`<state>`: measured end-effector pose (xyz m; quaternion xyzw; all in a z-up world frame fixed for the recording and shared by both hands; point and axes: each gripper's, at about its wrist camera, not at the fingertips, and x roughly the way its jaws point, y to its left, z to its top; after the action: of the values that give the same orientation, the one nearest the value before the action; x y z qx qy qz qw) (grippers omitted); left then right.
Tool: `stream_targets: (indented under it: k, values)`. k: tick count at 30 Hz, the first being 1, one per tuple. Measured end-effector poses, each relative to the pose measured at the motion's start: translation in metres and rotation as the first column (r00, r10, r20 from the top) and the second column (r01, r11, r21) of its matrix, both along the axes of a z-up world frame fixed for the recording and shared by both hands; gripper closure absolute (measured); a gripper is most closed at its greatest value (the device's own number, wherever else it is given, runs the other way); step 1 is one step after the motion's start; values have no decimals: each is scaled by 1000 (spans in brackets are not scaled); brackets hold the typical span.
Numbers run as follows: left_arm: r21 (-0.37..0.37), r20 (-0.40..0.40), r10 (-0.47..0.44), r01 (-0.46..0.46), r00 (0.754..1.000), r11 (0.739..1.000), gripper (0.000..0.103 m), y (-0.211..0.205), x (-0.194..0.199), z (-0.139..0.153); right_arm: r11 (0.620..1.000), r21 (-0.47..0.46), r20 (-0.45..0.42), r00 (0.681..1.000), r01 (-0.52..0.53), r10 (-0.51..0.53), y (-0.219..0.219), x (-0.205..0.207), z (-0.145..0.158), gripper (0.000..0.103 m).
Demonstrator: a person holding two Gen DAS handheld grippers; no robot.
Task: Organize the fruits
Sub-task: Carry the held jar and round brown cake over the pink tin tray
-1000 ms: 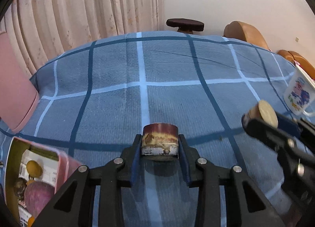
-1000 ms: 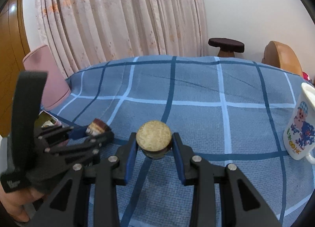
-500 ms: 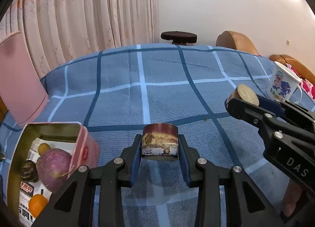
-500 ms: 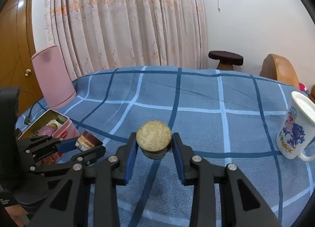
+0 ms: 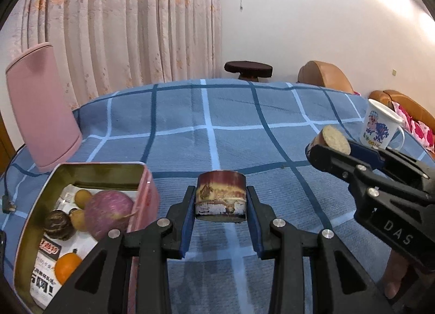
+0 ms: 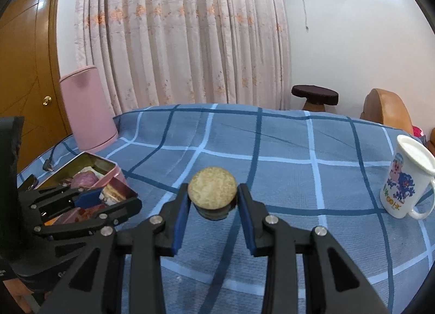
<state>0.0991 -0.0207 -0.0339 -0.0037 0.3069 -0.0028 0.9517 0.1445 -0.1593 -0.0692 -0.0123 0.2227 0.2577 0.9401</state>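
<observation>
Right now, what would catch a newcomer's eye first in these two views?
Each pair of tongs grips a stubby cut piece above the blue checked cloth: the left tongs a reddish chunk, the right tongs a pale-faced chunk. A pink tin of fruit sits at the left, a cartoon mug at the right.

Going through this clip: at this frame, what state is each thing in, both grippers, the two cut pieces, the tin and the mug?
left gripper: shut on the reddish cut piece, held above the cloth.
right gripper: shut on the round cut piece, pale cut face toward the camera.
pink tin: open, no lid on it, holding several fruits.
mug: upright on the checked cloth, untouched; contents not visible.
</observation>
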Motion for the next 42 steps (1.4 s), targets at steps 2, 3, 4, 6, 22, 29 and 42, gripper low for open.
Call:
stream_targets:
  k: [2,3,4,6,22,29,42]
  values:
    - [0,13,5,-5,1000,1000,66,4,-5,2,1000,-1,2,1000,-5,5,4,-3,0,65]
    - [-2,18,6,-6,1000,1000,66,5,-7,3,1000,-1,4,1000,-6,6,6,-4,0,65]
    - [-4,25,8,-8,1000,1000,66,7,-9,5,1000,1,4,1000,-8,8,7,-5,0,65]
    - [-6,41,11,-11,999,1000,66,10,-14,8,1000,4,0,1000,-17,17,12,-7,1,65]
    - [6,118,135,-137,984,991,66,71,-51,34,987,2,47,986,-160,160,81,-30,37,65]
    - [-2,115,203,-205,972,979,66,104,-60,35,977,-4,54,975,-215,215,112,-38,42,65]
    - [-7,90,267,-268,959,964,66,142,-72,28,957,-36,26,957,-289,290,158,-47,36,65]
